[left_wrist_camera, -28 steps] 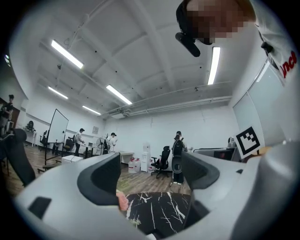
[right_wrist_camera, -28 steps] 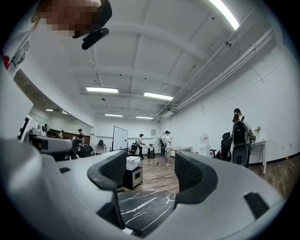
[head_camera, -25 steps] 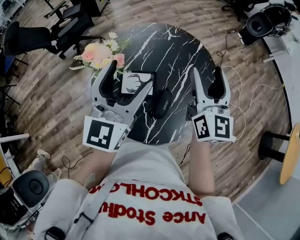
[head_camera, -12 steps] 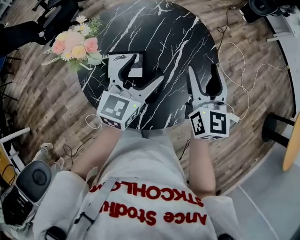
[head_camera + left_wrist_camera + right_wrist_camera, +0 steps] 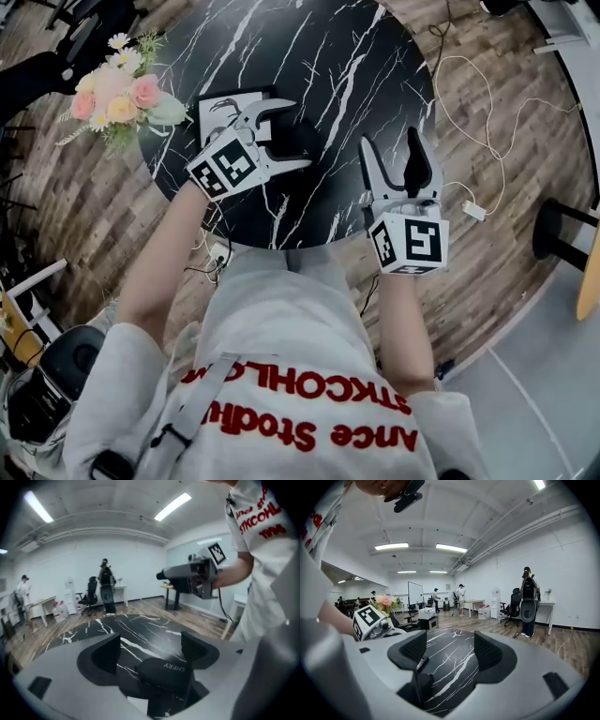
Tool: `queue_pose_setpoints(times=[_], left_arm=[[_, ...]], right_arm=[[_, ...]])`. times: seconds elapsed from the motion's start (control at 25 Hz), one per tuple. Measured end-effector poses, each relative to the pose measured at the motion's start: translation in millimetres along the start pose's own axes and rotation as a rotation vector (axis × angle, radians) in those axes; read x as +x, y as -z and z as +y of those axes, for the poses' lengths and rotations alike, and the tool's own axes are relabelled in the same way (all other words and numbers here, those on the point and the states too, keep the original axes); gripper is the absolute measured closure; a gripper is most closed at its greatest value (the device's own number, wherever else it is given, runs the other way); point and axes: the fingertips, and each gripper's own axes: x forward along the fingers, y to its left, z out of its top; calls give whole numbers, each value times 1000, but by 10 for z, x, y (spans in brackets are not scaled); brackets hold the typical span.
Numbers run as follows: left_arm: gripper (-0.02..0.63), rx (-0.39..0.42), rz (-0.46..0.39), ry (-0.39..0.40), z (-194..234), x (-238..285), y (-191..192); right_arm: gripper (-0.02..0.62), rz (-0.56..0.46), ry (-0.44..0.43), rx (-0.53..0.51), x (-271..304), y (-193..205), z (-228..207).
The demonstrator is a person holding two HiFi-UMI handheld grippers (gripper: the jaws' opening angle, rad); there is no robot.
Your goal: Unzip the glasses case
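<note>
Left tool (image 5: pixel 292 136): jaws apart, one on either side of the dark glasses case (image 5: pixel 302 141); contact not discernible.
Right tool (image 5: pixel 394 155): jaws apart, over the counter (image 5: pixel 328 56) edge.
Framed card (image 5: pixel 223 105): flat, just left of left tool.
Flowers (image 5: pixel 117 94): further left, at counter rim.
Cable (image 5: pixel 487 122): floor, right of right tool.

- Surface (image 5: pixel 347 84): black stone-look top, white veins, smooth, slight sheen.
- Floor (image 5: pixel 487 187): wood planks, matt, grain showing.
- Glasses case (image 5: pixel 164 672): matt black, smooth shell, pale printed lettering.
- Left gripper (image 5: pixel 152 651), right gripper (image 5: pixel 450 651): matt grey plastic bodies. Black pads (image 5: pixel 487 651), finely textured.
- Shirt (image 5: pixel 281 328): white cloth.
</note>
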Motion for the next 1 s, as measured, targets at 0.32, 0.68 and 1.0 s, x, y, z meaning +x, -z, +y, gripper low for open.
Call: queue_pose_setpoints(times=[0.32, 0.68, 1.0], left_arm=[[212, 336, 330, 399, -455, 268, 728], [183, 548, 432, 504, -512, 309, 969], [172, 713, 550, 641, -563, 238, 1128]], right_arm=[[287, 20, 12, 7, -72, 69, -44], [287, 53, 23, 36, -96, 181, -48], [287, 57, 29, 45, -105, 187, -44]])
